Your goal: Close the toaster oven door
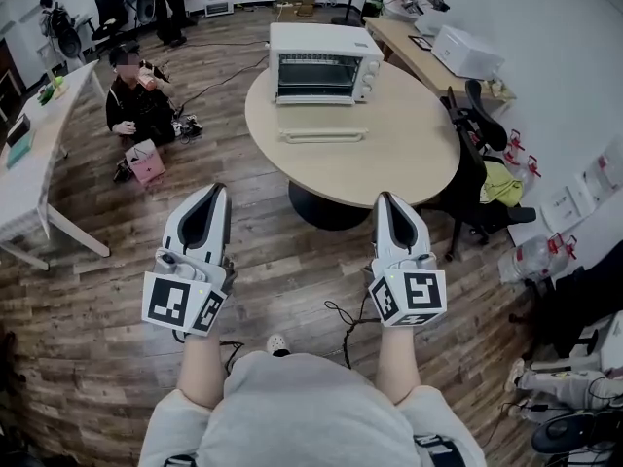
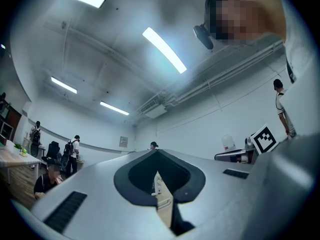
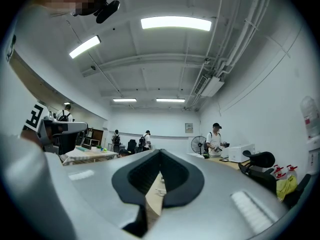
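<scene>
A white toaster oven [image 1: 324, 61] stands at the far side of a round beige table [image 1: 409, 154]. Its door hangs open, folded down flat toward me, with the handle bar [image 1: 323, 136] at the front. My left gripper [image 1: 216, 193] and right gripper [image 1: 385, 198] are held side by side over the wood floor, well short of the table. Both are shut with nothing between the jaws. In the left gripper view the left gripper [image 2: 156, 151] shows only a thin slit. The right gripper [image 3: 160, 151] looks the same in the right gripper view, with a sliver of the table [image 3: 152, 200] behind.
A person sits on the floor [image 1: 136, 95] at the left back, near a pink bag [image 1: 144, 161]. A white desk [image 1: 39, 163] stands at the left. A black office chair [image 1: 477, 125] is against the table's right side. A cable [image 1: 343, 321] lies on the floor.
</scene>
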A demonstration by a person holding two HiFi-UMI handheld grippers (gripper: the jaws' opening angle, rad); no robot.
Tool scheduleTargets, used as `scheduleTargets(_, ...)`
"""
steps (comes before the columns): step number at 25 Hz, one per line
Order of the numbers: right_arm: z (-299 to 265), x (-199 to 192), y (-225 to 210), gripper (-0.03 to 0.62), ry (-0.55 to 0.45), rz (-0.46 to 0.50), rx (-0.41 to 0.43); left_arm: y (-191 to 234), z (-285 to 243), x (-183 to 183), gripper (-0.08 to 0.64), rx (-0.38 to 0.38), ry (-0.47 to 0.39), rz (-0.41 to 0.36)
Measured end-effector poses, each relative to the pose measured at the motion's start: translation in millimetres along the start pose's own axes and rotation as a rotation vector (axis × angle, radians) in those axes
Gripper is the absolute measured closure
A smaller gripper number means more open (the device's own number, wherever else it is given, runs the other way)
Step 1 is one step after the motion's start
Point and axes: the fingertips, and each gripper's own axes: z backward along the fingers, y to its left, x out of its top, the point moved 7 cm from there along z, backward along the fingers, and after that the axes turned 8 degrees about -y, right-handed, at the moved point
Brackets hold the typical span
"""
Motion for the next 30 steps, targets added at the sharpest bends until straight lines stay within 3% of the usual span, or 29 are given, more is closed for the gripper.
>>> scheduleTargets(13,-43.8,-26.3,7.9,0.581,0.028,0.005,-0.038,48.1,-27.1,-32.6,0.554,-0.026,0.018,0.044)
scheduleTargets(20,-79.0,-42.4,-9.7,0.581,0.037,0.004,-0.035,65.5,-57.0,-52.9,0.554,-0.012,0.022,0.051)
scheduleTargets(30,-173.8,-59.3,-55.9,0.581,0.017,-0.009,0.023,94.0,-139.6,-75.6,0.554,0.032,0.002,0.019)
